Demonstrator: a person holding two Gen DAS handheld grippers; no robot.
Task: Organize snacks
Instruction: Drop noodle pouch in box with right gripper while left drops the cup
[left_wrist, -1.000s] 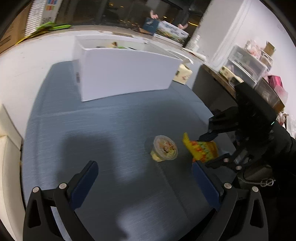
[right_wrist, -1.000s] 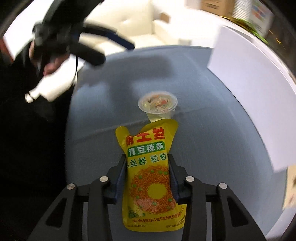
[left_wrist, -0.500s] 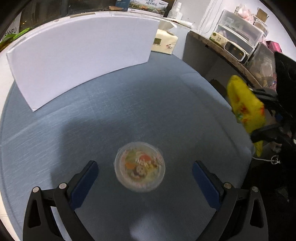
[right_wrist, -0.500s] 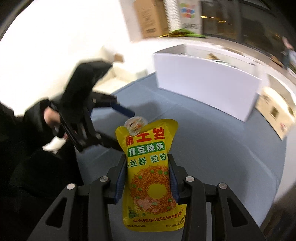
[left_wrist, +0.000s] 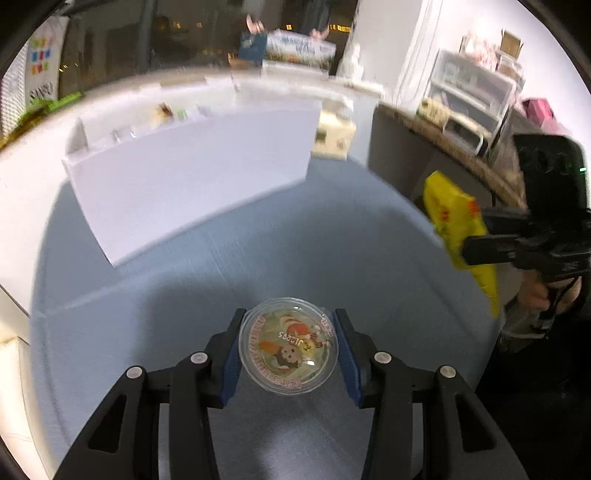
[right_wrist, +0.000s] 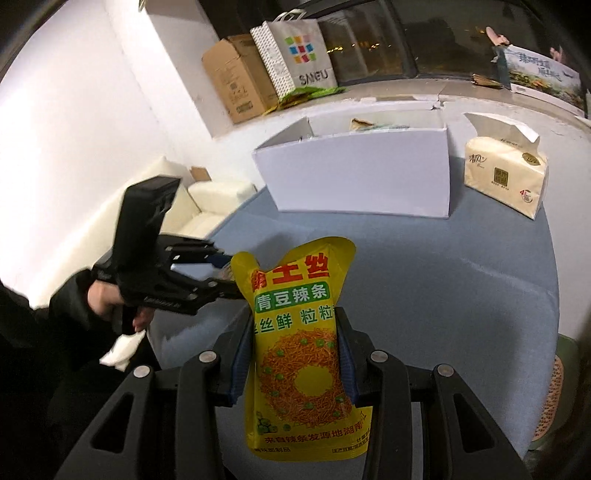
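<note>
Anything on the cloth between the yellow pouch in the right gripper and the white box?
Nothing visible: bare blue cloth runs from the yellow pouch to the white box. The tissue pack sits off to the box's right.

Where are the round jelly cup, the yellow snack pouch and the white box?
round clear jelly cup (left_wrist: 288, 345), left wrist view, printed lid
yellow snack pouch (right_wrist: 301, 350), right wrist view, front face
white cardboard box (right_wrist: 354, 173), right wrist view, front wall

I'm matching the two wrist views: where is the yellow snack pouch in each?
Left wrist: yellow snack pouch far right, held in the right claw.
Right wrist: pouch bottom centre, clamped.
Shared landmark: white box at the table's far side.
</note>
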